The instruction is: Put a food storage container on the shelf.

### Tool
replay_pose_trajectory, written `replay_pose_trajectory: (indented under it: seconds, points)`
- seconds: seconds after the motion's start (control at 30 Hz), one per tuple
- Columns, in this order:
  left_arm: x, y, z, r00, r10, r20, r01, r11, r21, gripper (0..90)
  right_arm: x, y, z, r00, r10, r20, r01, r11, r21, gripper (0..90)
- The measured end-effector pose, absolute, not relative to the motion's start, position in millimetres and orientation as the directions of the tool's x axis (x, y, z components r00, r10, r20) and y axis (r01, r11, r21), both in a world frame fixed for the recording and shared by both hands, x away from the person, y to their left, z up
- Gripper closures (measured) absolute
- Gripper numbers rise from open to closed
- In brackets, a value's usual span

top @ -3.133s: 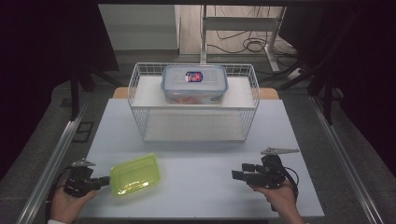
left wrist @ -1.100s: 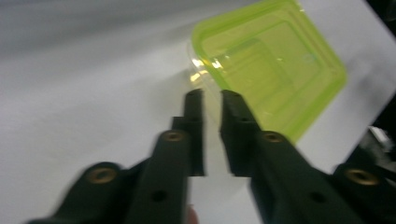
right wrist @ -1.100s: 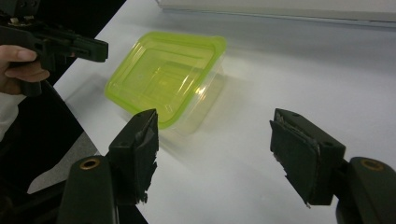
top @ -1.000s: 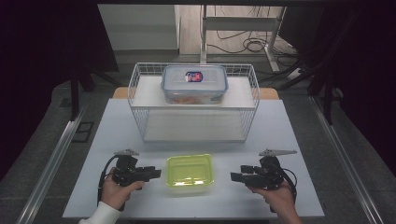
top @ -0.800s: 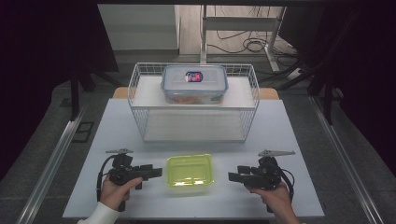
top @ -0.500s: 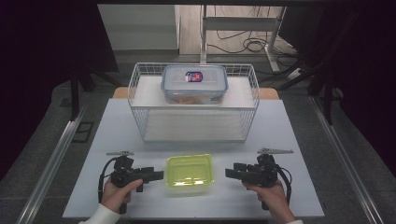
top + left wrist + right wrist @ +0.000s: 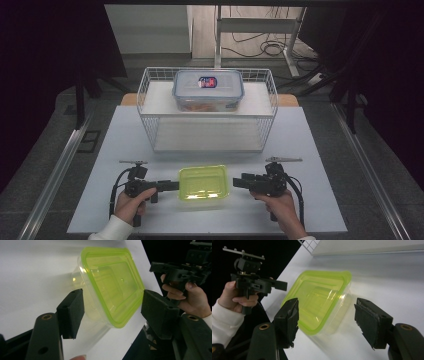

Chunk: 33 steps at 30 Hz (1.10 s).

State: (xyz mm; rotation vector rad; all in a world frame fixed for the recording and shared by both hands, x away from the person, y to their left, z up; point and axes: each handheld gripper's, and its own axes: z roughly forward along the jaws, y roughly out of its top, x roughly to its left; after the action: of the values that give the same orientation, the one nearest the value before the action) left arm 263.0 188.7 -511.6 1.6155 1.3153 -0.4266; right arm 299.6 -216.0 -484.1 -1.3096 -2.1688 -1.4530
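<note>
One overhead, two close opposing views; shared container (image 7: pixel 203 182).

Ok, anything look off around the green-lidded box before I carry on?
Nothing stands out. The green-lidded box sits flat on the white table, lid seated evenly, between both open claws. The blue-lidded container rests level on the wire basket. No spills.

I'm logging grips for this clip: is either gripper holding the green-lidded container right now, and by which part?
Nothing is held. The left gripper and right gripper flank the container at its short ends, jaws open, pads off it.
</note>
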Motion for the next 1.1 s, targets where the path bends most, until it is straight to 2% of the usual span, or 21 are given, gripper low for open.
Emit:
replay_pose_trajectory:
  seconds: [0.27,0.73,0.83,1.03,1.1]
  points:
    - [268.6,183.9,-518.9,0.335,0.539,-0.773,0.903,0.051,0.427,40.0,311.7,-207.6,-494.5,-0.543,0.569,0.618,0.795,0.11,0.597,39.8]
    - [275.7,179.5,-529.6,0.315,0.517,-0.796,0.919,0.041,0.391,49.0,319.4,-188.6,-517.2,-0.493,0.533,0.688,0.852,0.136,0.506,54.0]
    - [276.4,178.8,-531.7,0.31,0.514,-0.8,0.923,0.04,0.383,53.7,319.5,-188.3,-518.9,-0.492,0.526,0.693,0.854,0.14,0.5,58.4]
    - [275.8,176.1,-532.8,0.305,0.526,-0.794,0.926,0.032,0.376,73.4,317.4,-188.5,-523.5,-0.453,0.52,0.724,0.879,0.123,0.461,73.1]
    - [274.9,177.5,-530.7,0.31,0.505,-0.806,0.924,0.041,0.381,76.2,317.4,-192.9,-523.7,-0.425,0.504,0.752,0.892,0.094,0.441,76.1]
